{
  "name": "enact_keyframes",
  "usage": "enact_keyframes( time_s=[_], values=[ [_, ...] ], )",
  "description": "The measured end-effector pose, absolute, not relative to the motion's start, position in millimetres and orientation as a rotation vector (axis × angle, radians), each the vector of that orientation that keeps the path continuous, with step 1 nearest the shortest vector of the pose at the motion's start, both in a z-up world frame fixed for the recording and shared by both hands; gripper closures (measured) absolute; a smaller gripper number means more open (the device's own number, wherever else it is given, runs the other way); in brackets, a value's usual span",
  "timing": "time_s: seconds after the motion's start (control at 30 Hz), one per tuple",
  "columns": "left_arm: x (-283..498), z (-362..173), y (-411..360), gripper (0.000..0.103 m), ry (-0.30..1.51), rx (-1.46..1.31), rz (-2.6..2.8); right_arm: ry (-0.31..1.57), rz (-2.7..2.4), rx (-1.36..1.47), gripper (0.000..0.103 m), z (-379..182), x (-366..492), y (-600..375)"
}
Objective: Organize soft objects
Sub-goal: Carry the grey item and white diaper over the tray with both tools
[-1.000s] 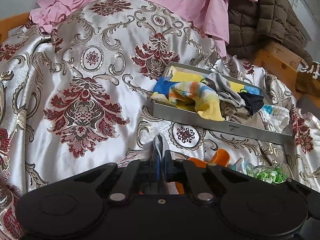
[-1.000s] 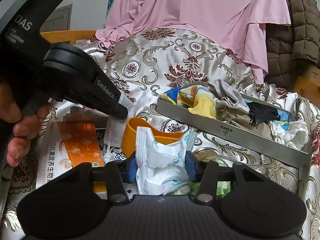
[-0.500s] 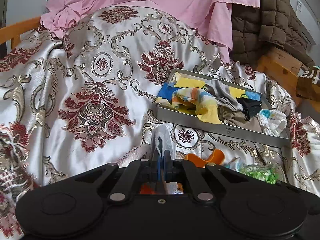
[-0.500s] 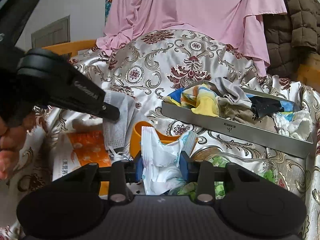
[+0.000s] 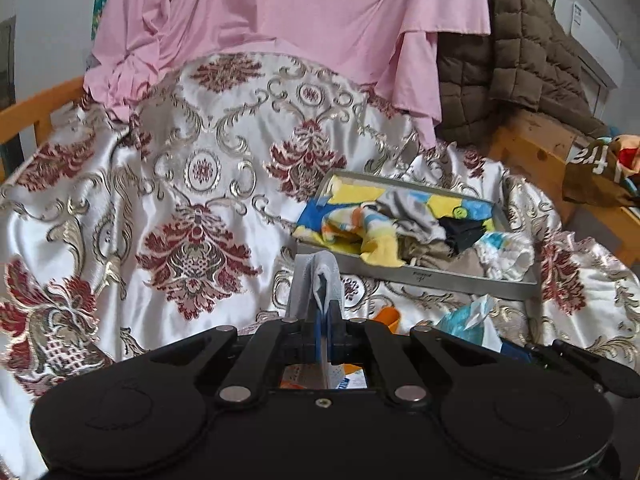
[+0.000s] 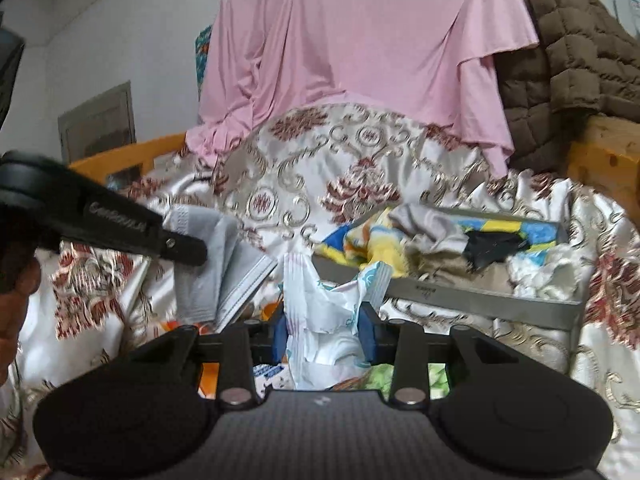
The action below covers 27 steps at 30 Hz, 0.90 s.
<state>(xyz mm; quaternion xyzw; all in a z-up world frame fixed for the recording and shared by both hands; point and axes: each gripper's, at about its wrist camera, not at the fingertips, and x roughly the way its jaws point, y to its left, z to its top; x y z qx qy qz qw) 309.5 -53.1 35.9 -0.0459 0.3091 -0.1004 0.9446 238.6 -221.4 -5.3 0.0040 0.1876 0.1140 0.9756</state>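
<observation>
My left gripper (image 5: 323, 320) is shut on a grey face mask (image 5: 316, 284), held up above the bedspread; it shows from the side in the right wrist view (image 6: 216, 264), hanging from the left gripper's fingers (image 6: 180, 246). My right gripper (image 6: 324, 336) is shut on a crumpled white and light-blue tissue pack (image 6: 320, 308), lifted in front of the tray. The grey metal tray (image 5: 424, 278) holds several soft cloths and socks; it shows in the right wrist view too (image 6: 460, 294).
A silver and red floral bedspread (image 5: 192, 208) covers the surface. A pink cloth (image 5: 280, 16) and a brown quilted jacket (image 5: 520, 52) hang behind. An orange cup (image 5: 388, 316), an orange packet (image 6: 208, 376) and a green-patterned bag (image 6: 400, 376) lie below the grippers. Wooden frame (image 5: 536, 148) at right.
Both grippers have risen, each carrying its object: the mask has lifted off the bedspread and the tissue pack has come up toward the tray's near edge.
</observation>
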Motion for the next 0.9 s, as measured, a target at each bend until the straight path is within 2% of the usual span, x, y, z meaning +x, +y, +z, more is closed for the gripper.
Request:
enact_keyframes(
  time_s=[0.43,0.6,0.9],
  values=[
    [283.7,75.0,-77.9,0.102,0.572,-0.142,-0.192,0.225,0.232,0.108,0.064,31.8,229.6,-269.0],
    [315.1,69.3,-90.9,0.102,0.564,-0.158,-0.254,0.195,0.212,0.102,0.063,19.2,235.9,-282.3],
    [419.8,43.1,-110.9,0.102,0.547,-0.197,-0.487,0.199,0.184,0.146,0.063,-4.3,279.1,-316.0]
  ],
)
